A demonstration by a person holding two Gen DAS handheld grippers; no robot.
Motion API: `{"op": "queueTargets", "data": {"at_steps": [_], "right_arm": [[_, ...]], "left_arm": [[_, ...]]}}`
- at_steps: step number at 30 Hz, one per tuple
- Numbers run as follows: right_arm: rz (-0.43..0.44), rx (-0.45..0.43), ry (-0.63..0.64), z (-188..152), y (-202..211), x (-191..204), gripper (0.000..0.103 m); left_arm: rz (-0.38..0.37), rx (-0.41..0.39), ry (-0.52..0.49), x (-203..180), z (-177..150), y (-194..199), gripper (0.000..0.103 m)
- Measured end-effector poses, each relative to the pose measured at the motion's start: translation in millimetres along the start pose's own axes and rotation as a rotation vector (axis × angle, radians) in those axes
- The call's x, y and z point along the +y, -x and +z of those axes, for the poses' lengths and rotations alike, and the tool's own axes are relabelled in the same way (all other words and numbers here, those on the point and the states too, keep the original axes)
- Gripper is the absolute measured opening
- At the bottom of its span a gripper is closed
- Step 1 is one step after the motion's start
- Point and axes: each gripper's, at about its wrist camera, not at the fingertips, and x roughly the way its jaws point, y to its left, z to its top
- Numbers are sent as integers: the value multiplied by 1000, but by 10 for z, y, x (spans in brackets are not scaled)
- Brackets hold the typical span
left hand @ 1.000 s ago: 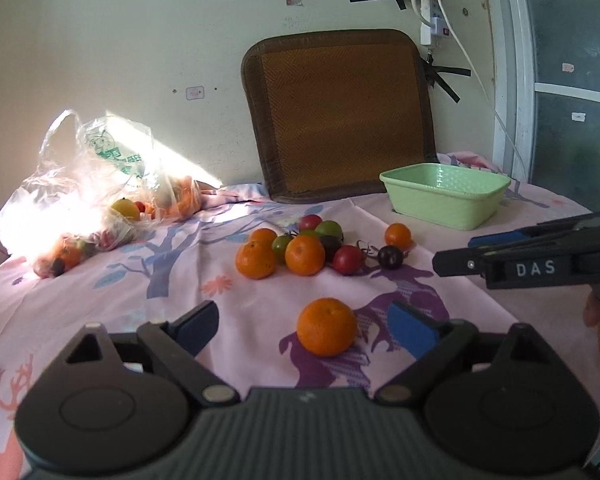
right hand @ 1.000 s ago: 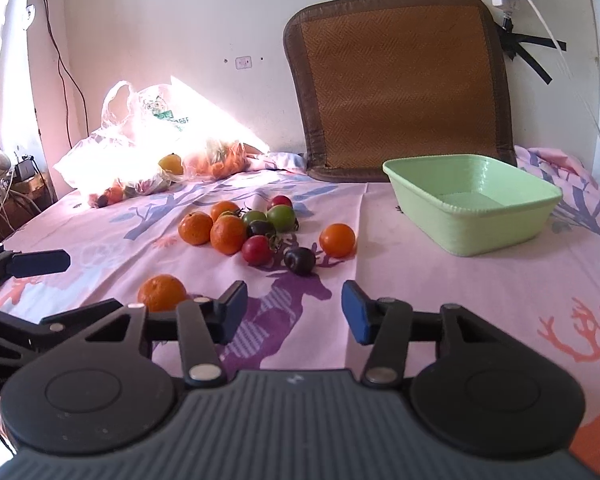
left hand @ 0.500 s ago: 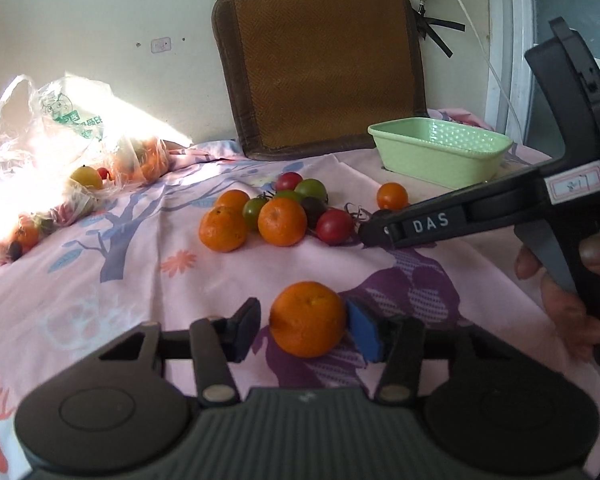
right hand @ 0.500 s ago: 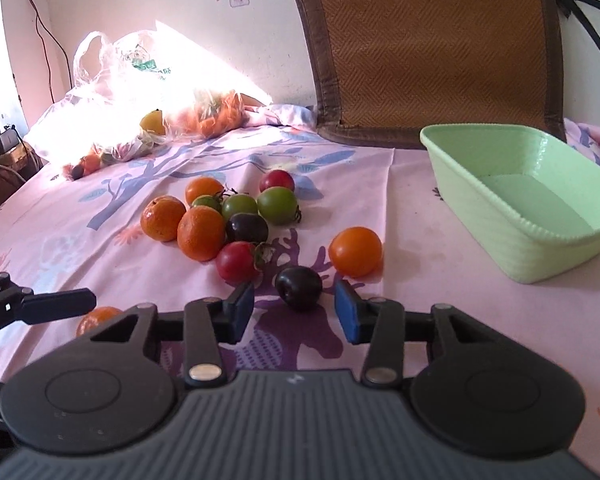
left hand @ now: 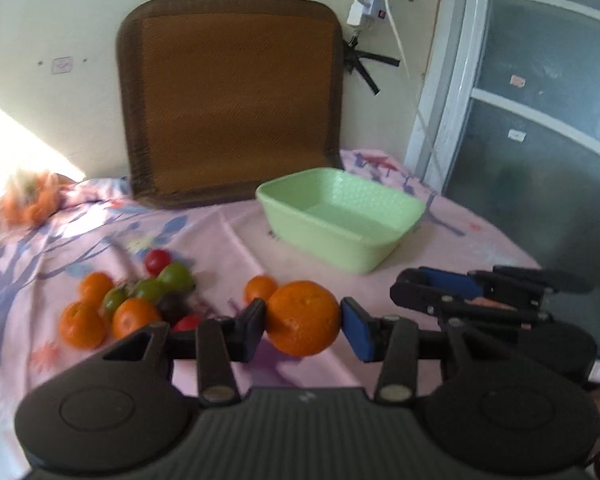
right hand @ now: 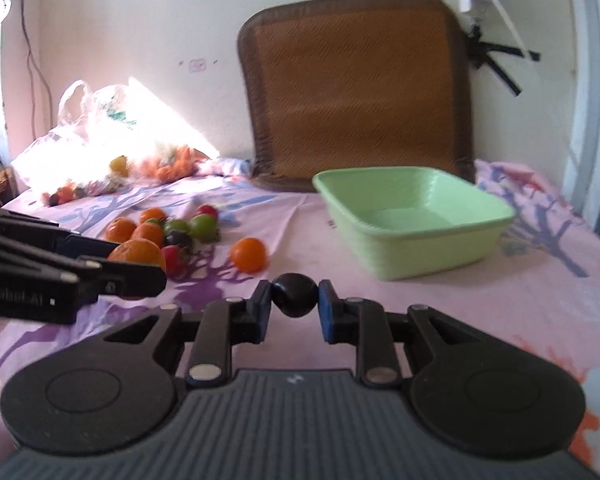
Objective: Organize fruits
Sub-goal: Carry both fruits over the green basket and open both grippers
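My left gripper (left hand: 303, 322) is shut on an orange (left hand: 303, 317) and holds it above the pink cloth; it also shows in the right wrist view (right hand: 137, 254). My right gripper (right hand: 293, 300) is shut on a dark purple tomato (right hand: 294, 294), lifted off the cloth. The empty green basket (left hand: 342, 220) stands ahead and to the right, also in the right wrist view (right hand: 414, 220). A cluster of oranges and tomatoes (left hand: 127, 304) lies on the cloth at the left. A single small orange (right hand: 249, 255) lies apart from the cluster.
A clear plastic bag of fruit (right hand: 99, 160) sits at the far left by the wall. A brown woven mat (left hand: 229, 96) leans on the wall behind the basket. A glass door (left hand: 540, 120) is at the right. The right gripper's fingers (left hand: 472, 292) cross the left wrist view.
Both grippers closed on fruit and lifted: the left on the orange, the right on the dark tomato. Both views swung toward the green basket.
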Motion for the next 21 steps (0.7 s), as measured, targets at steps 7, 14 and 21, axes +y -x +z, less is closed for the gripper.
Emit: {"op": "queueTargets", "data": {"at_steps": [7,14,21], "right_arm": [[-110,-80,-42,351,-283,-534,28],[-105,-15,-30,322,-630,-616,29],[-119,-19,-29,271,-622,-566,31]], "left_arm": [[-99,58,99,-135,765,-916,42],[-54,153,124,-136,728,-1452,42],[-48,143,100,-178,704,-1443,45]]}}
